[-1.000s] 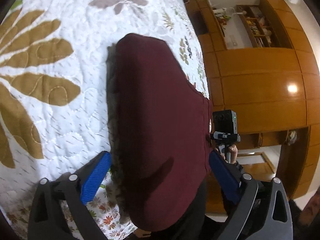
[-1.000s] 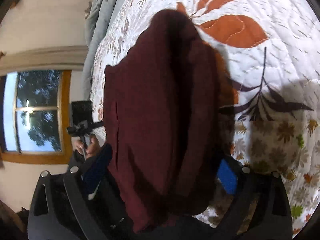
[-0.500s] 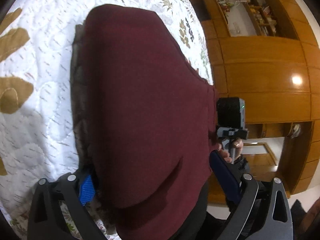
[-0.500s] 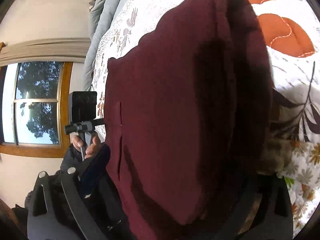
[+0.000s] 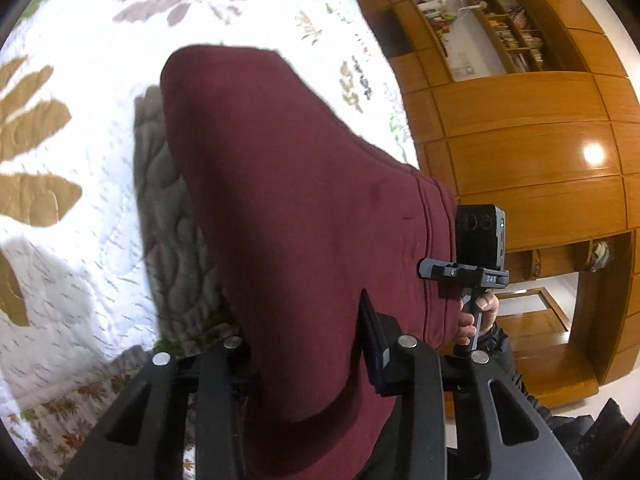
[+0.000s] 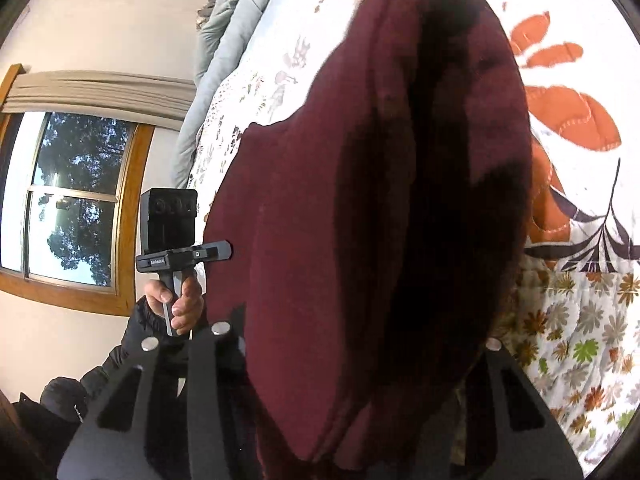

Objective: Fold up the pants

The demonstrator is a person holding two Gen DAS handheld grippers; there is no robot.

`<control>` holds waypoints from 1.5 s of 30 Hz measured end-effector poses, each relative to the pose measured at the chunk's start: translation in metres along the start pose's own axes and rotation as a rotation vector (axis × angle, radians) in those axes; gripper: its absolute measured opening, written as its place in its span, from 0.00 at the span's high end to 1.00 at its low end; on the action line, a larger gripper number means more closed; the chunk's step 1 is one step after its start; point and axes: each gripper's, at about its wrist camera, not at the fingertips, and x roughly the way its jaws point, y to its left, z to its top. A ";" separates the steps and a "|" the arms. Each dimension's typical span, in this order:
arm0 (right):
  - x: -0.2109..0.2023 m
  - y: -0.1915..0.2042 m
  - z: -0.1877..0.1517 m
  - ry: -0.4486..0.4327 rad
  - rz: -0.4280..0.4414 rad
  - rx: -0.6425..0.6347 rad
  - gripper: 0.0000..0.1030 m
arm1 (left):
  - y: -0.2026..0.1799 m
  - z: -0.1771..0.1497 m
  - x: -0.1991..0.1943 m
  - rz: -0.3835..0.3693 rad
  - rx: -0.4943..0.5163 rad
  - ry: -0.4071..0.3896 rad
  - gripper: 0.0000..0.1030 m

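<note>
the maroon pants (image 5: 304, 216) are lying folded on the bed's floral quilt (image 5: 80, 240), their near end running back between both claws. a second ago both claws were standing wide on either side of the cloth; now the left claw (image 5: 308, 340) is closing, its blue right pad (image 5: 374, 344) pressing into the fabric, while its left pad is hidden under the cloth. the right claw (image 6: 360, 344) is closing too, the pants bunching between its fingers, though both pads are covered, so the pinch is probably firm but i cannot see it outright. compared with half a second ago, the cloth is filling less of the left view and more quilt is showing beside it. each wrist view is also catching the other hand (image 6: 176, 300) holding its handle with the camera block (image 5: 478, 240) on top.
</note>
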 end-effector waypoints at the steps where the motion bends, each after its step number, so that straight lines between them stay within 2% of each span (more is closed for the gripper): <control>1: -0.001 0.005 0.001 -0.002 -0.002 -0.007 0.56 | -0.004 0.001 -0.005 -0.005 0.009 -0.009 0.65; 5: 0.002 0.031 0.015 -0.001 -0.010 -0.050 0.57 | -0.020 0.007 -0.027 -0.003 0.048 -0.051 0.66; 11: 0.030 0.083 0.074 0.007 -0.007 -0.146 0.57 | -0.014 0.032 -0.090 0.027 0.055 -0.154 0.66; 15: 0.073 0.114 0.134 0.034 -0.009 -0.194 0.57 | 0.012 0.063 -0.132 0.053 0.035 -0.207 0.66; 18: 0.108 0.122 0.170 0.054 -0.018 -0.197 0.57 | 0.048 0.095 -0.156 0.063 -0.015 -0.232 0.66; 21: 0.154 0.121 0.209 0.083 -0.036 -0.191 0.57 | 0.087 0.116 -0.166 0.077 -0.066 -0.238 0.66; 23: 0.180 0.114 0.223 0.103 -0.048 -0.180 0.56 | 0.115 0.123 -0.167 0.090 -0.109 -0.232 0.66; 25: 0.203 0.104 0.232 0.118 -0.060 -0.153 0.54 | 0.140 0.127 -0.162 0.100 -0.155 -0.227 0.65; 26: 0.208 0.097 0.237 0.117 -0.070 -0.138 0.48 | 0.149 0.126 -0.160 0.097 -0.169 -0.224 0.65; 27: 0.212 0.084 0.241 0.119 -0.079 -0.107 0.39 | 0.152 0.124 -0.158 0.091 -0.172 -0.221 0.63; 29: 0.214 0.071 0.242 0.128 -0.076 -0.078 0.38 | 0.155 0.119 -0.158 0.069 -0.175 -0.219 0.57; 30: 0.213 0.071 0.239 0.126 -0.068 -0.082 0.36 | 0.155 0.117 -0.162 0.068 -0.177 -0.224 0.52; 31: 0.208 0.073 0.234 0.115 -0.069 -0.089 0.34 | 0.153 0.112 -0.173 0.096 -0.177 -0.241 0.43; 33: 0.183 0.077 0.229 0.056 -0.099 -0.105 0.31 | 0.147 0.110 -0.203 0.212 -0.158 -0.300 0.35; 34: 0.170 0.078 0.228 0.019 -0.131 -0.106 0.30 | 0.137 0.108 -0.226 0.257 -0.122 -0.367 0.32; 36: 0.135 0.080 0.234 -0.109 -0.228 -0.130 0.32 | 0.120 0.111 -0.250 0.242 -0.073 -0.451 0.27; 37: 0.119 0.088 0.238 -0.199 -0.214 -0.151 0.32 | 0.109 0.120 -0.253 0.213 -0.054 -0.469 0.27; 38: 0.115 0.099 0.241 -0.234 -0.140 -0.151 0.32 | 0.101 0.125 -0.252 0.180 -0.028 -0.477 0.27; 39: 0.122 0.113 0.246 -0.234 -0.064 -0.157 0.33 | 0.093 0.131 -0.247 0.150 0.003 -0.478 0.25; 40: 0.130 0.121 0.249 -0.223 -0.033 -0.167 0.33 | 0.088 0.141 -0.234 0.113 0.020 -0.464 0.25; 41: 0.144 0.127 0.254 -0.202 0.000 -0.170 0.34 | 0.088 0.152 -0.219 0.072 0.015 -0.437 0.25; 43: 0.181 0.129 0.260 -0.151 0.034 -0.141 0.37 | 0.101 0.172 -0.194 0.049 -0.053 -0.418 0.26; 44: 0.195 0.120 0.264 -0.136 0.044 -0.093 0.47 | 0.112 0.179 -0.185 0.055 -0.102 -0.411 0.26; 45: 0.205 0.100 0.263 -0.135 0.051 -0.043 0.66 | 0.126 0.183 -0.176 0.068 -0.157 -0.409 0.27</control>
